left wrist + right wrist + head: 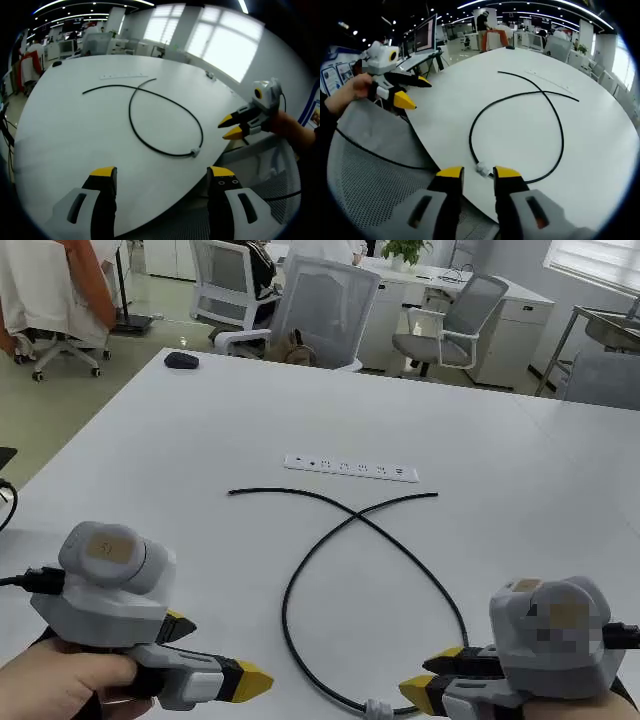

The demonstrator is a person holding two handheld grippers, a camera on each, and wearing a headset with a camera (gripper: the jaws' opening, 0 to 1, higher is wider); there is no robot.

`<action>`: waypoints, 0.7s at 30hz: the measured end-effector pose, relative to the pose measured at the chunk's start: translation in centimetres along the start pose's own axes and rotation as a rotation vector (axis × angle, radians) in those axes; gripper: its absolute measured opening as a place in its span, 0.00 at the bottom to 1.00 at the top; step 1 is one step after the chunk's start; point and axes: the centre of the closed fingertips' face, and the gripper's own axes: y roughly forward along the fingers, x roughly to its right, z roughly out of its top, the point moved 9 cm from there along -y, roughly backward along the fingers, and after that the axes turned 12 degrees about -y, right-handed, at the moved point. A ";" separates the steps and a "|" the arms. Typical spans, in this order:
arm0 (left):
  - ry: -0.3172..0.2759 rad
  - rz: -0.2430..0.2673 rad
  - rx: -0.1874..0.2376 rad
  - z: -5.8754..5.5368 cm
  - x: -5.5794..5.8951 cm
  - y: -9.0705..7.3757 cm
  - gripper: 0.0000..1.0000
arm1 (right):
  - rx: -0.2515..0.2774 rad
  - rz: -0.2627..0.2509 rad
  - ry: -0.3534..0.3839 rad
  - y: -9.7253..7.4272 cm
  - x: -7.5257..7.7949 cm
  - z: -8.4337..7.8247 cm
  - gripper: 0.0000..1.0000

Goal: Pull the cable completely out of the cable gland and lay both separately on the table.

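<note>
A long black cable (330, 540) lies in a crossed loop on the white table (520, 500). A small white cable gland (378, 707) sits on it at the table's near edge. My right gripper (432, 673) is open just right of the gland; in the right gripper view its fingertips (451, 173) flank the gland (482, 169) without touching it. My left gripper (218, 652) hovers at the near left, open wide and empty, well away from the cable. In the left gripper view the gland (195, 151) lies ahead on the cable (150, 107), with my right gripper (234, 125) beyond it.
A white power strip (350, 468) lies past the cable loop. A dark mouse (181, 360) rests at the table's far left corner. Office chairs (320, 310) and desks stand behind the table. Bare table stretches on both sides of the loop.
</note>
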 end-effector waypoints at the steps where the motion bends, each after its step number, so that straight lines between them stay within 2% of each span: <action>1: 0.000 -0.005 -0.001 -0.3 0.0 0.1 0.62 | 0.001 0.001 0.000 0.0 0.0 0.0 0.25; 4: -0.011 0.003 -0.031 -0.8 0.0 0.3 0.62 | 0.002 0.000 0.004 0.0 0.0 0.0 0.25; 6: -0.011 0.006 -0.025 -0.7 0.0 0.2 0.61 | -0.002 0.000 0.003 0.0 0.0 -0.1 0.25; 7: -0.032 -0.001 -0.011 -0.6 -0.1 0.2 0.60 | -0.003 0.000 0.002 0.0 0.0 -0.1 0.25; 11: -0.047 -0.001 -0.024 -0.9 -0.3 0.3 0.58 | -0.005 -0.001 0.001 0.0 0.0 -0.1 0.24; 13: -0.035 -0.006 -0.039 -1.1 -0.2 0.3 0.59 | -0.007 -0.001 -0.001 0.0 0.0 -0.1 0.24; 21: -0.035 -0.014 -0.045 -1.1 0.0 0.4 0.60 | -0.013 -0.005 -0.005 0.0 0.0 -0.2 0.24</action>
